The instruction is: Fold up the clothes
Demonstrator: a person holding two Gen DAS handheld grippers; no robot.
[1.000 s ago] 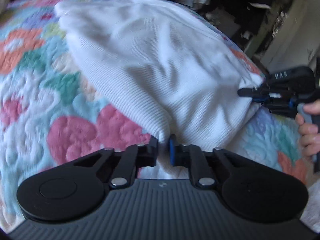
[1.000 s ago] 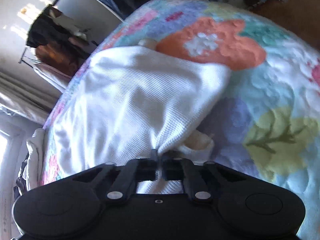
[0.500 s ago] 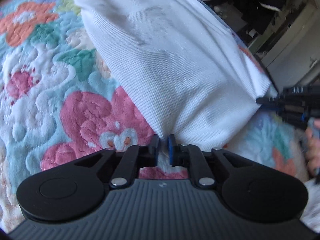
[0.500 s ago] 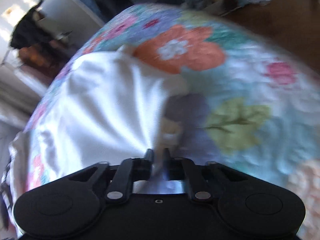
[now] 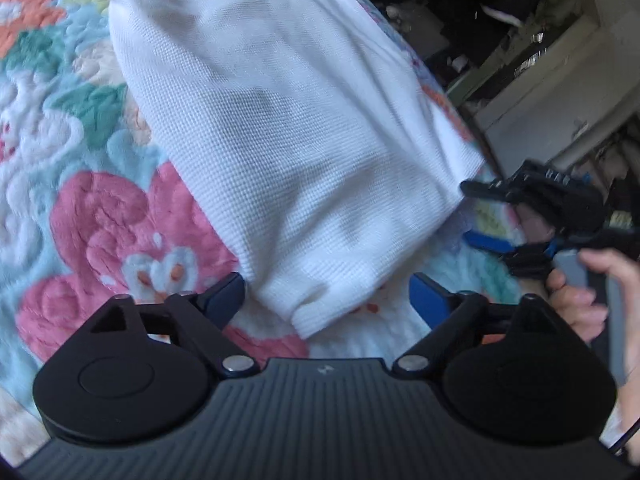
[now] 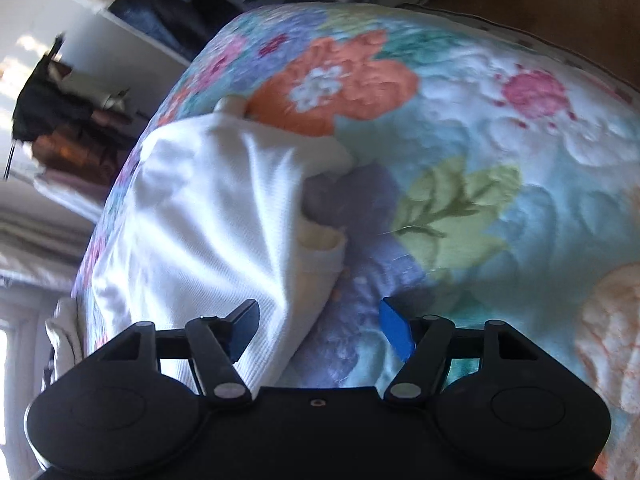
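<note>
On the flowered quilt (image 5: 112, 216) a white waffle-knit garment (image 5: 288, 132) lies spread, its near corner drooping toward the left gripper (image 5: 328, 296). That gripper is spread wide, one dark finger on each side of the corner and neither one touching cloth — it grips nothing. From the other side the right gripper (image 6: 318, 326) stands just as wide, its blue-padded fingers (image 6: 394, 330) parted, with the garment's edge (image 6: 224, 248) lying past the left finger and bare quilt (image 6: 520, 208) under the rest of the gap. In the left view you can also see that right tool off at the side, a hand (image 5: 600, 292) wrapped on its handle, just clear of the cloth's far corner. I'd judge a fold has been laid down and let go, so the piece sits flat with both tools free. It looks roughly halved (a cuff or hem (image 6: 320, 246) pokes out along the right edge, so it isn't tidy yet). The next move, to my eye, calls for picking fresh grip points — probably the two near corners or that stray hem — closing on a single layer rather than a bunched handful, and carrying it over evenly so the edges meet. The knit looks soft and floppy; it will sag if lifted by one corner alone.
</note>
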